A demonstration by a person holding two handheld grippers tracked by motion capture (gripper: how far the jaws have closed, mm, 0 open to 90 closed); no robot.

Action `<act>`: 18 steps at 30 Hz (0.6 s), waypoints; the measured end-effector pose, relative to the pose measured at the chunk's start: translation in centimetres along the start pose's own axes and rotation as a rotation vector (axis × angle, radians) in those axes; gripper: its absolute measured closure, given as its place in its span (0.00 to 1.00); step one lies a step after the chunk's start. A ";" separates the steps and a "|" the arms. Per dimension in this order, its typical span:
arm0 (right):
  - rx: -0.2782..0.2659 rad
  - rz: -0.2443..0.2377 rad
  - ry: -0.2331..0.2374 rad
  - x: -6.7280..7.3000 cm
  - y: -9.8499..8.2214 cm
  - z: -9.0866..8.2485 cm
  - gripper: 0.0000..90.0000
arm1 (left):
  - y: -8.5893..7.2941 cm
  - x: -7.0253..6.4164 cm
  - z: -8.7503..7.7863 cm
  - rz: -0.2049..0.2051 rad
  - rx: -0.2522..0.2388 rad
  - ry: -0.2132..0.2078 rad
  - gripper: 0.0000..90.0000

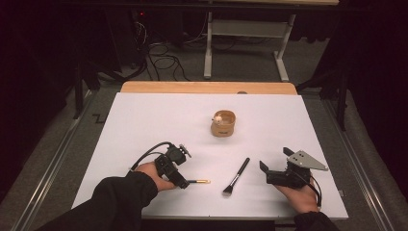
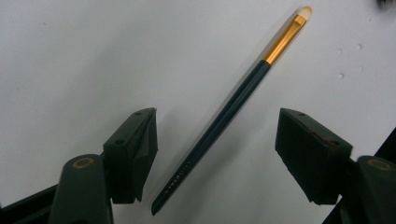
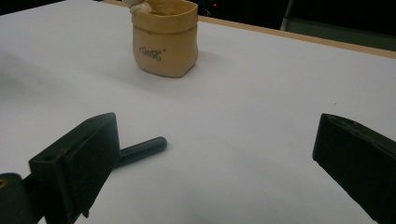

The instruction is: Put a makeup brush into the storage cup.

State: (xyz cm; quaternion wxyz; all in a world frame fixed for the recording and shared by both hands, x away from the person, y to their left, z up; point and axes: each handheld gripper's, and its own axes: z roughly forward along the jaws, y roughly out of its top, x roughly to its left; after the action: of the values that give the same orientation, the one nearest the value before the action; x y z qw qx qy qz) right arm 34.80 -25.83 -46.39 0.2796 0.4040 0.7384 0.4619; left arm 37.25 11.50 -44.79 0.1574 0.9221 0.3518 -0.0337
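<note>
The left gripper (image 2: 215, 154) hovered with its blocky black jaws apart around a slim dark-handled brush (image 2: 233, 105), gold ferrule and pale tip pointing to one o'clock, untouched on the smooth white tabletop (image 1: 144, 125). The right gripper (image 3: 210, 154) gaped empty. At twelve o'clock sat a tan, sack-shaped pot (image 1: 223, 123).

A dark green brush (image 2: 219, 126) with gold ferrule lies on the white table (image 1: 144, 125); the pouch (image 3: 164, 39) is tan.
</note>
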 end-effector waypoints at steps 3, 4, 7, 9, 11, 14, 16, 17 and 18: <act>0.001 0.000 0.000 0.0 0.0 0.0 0.02 | 0.0 -0.1 0.2 0.008 0.007 0.003 0.38; 0.001 0.000 0.000 0.0 0.0 0.0 0.02 | 0.1 -0.1 0.3 0.006 0.009 -0.001 0.38; 0.001 0.000 0.001 0.0 0.0 0.0 0.02 | 0.1 -0.2 0.6 0.016 0.013 0.000 0.41; 0.002 0.001 0.001 0.0 0.0 0.0 0.02 | 0.1 -0.3 0.7 0.021 0.020 0.002 0.42; 0.001 0.003 0.002 0.0 0.0 0.0 0.02 | 0.1 -0.3 0.8 0.026 0.023 0.004 0.44; 0.000 0.003 0.003 0.0 0.0 0.0 0.02 | 0.1 -0.3 0.8 0.033 0.026 0.008 0.45; 0.001 0.004 0.004 0.0 0.0 0.0 0.02 | 0.1 -0.3 0.8 0.035 0.023 0.008 0.48; 0.001 0.004 0.004 0.0 0.0 0.0 0.02 | 0.1 -0.3 0.8 0.036 0.024 0.009 0.48; 0.001 0.004 0.004 0.0 0.0 0.0 0.02 | 0.1 -0.3 0.9 0.037 0.024 0.009 0.48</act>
State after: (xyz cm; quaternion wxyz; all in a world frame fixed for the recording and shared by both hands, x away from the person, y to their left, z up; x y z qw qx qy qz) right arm 34.80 -25.86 -46.40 0.2772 0.4046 0.7383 0.4629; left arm 37.08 10.99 -45.55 0.1452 0.9305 0.3349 -0.0310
